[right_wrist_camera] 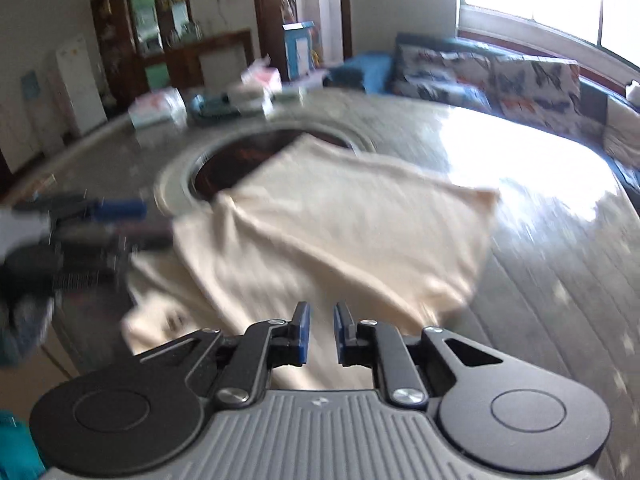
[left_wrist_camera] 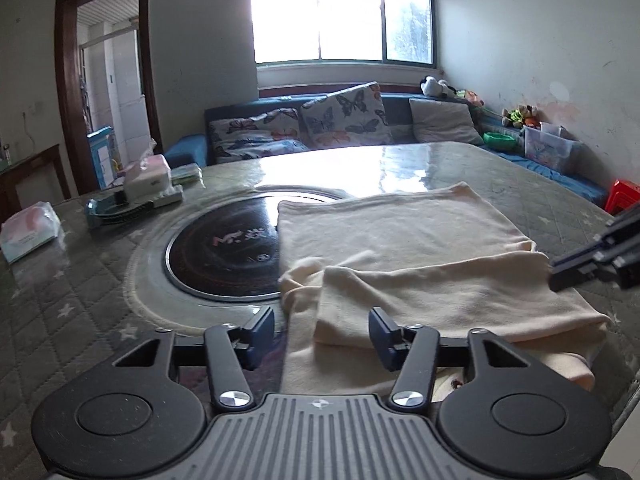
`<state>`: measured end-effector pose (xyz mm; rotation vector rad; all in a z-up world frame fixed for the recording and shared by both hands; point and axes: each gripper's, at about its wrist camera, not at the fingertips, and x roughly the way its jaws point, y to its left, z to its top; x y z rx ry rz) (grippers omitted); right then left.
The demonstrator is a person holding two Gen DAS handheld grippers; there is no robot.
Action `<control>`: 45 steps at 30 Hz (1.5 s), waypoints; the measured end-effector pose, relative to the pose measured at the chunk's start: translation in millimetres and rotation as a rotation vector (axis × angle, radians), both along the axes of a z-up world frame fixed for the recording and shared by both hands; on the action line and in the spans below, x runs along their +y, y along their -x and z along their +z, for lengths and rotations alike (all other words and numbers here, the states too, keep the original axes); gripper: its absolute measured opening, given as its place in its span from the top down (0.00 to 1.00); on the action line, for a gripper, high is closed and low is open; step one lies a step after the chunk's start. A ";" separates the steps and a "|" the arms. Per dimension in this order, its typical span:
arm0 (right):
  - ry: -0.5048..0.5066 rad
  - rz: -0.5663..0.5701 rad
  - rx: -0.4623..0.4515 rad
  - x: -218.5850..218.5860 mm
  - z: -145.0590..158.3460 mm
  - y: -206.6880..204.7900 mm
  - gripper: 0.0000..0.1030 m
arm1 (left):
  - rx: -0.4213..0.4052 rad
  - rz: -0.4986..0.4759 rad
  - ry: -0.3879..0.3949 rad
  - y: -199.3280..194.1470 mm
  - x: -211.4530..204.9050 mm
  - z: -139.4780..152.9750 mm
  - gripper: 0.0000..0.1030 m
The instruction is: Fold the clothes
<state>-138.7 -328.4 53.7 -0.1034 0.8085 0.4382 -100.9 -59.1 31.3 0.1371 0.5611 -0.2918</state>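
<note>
The left wrist view sits low over the near edge of the grey quilted bench (left_wrist_camera: 80,300), facing the bright window (left_wrist_camera: 340,16) and blue sofa (left_wrist_camera: 188,148), its tongs (left_wrist_camera: 322,334) close above the cream folded cloth (left_wrist_camera: 420,248). The right wrist view, blurred, looks down and leftward across the same cream cloth (right_wrist_camera: 320,220) toward a dark wooden cabinet (right_wrist_camera: 132,40). Both share the cloth, the round black inset plate (left_wrist_camera: 224,248) and each other's tongs.
</note>
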 end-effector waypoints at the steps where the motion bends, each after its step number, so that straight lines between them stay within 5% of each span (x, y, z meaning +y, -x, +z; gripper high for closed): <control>1: 0.004 -0.002 0.007 -5.7 -3.6 5.3 0.83 | 0.007 -0.003 -0.002 -3.2 -2.3 -1.0 0.48; 4: 0.015 0.016 0.000 -13.0 -10.3 19.3 0.77 | 0.022 -0.006 -0.022 -11.1 -8.4 -5.0 0.54; 7: 0.028 0.045 -0.019 -15.6 -15.4 32.3 0.65 | 0.036 -0.015 -0.039 -14.6 -12.1 -9.2 0.73; 12: 0.130 0.081 -0.077 -4.2 -25.3 45.1 0.61 | 0.012 -0.018 -0.061 -7.4 -16.3 -7.4 0.89; 17: 0.192 0.083 -0.121 -4.6 -30.1 48.8 0.61 | -0.014 -0.012 -0.050 6.5 -13.9 5.3 0.90; 23: 0.125 0.073 -0.079 -18.5 -27.5 44.9 0.61 | 0.048 -0.001 -0.097 -2.2 -10.7 -0.9 0.82; 33: 0.021 -0.003 -0.128 -31.1 -2.0 12.3 0.64 | 0.001 -0.073 -0.056 -24.4 -20.4 14.5 0.85; 39: 0.000 -0.029 -0.127 -22.4 -15.1 -16.9 0.85 | 0.042 -0.109 -0.069 -41.8 -29.9 -3.4 0.85; 45: 0.031 -0.057 -0.094 -21.4 -37.3 -25.4 0.94 | 0.060 -0.121 -0.083 -43.9 -26.6 -13.6 0.85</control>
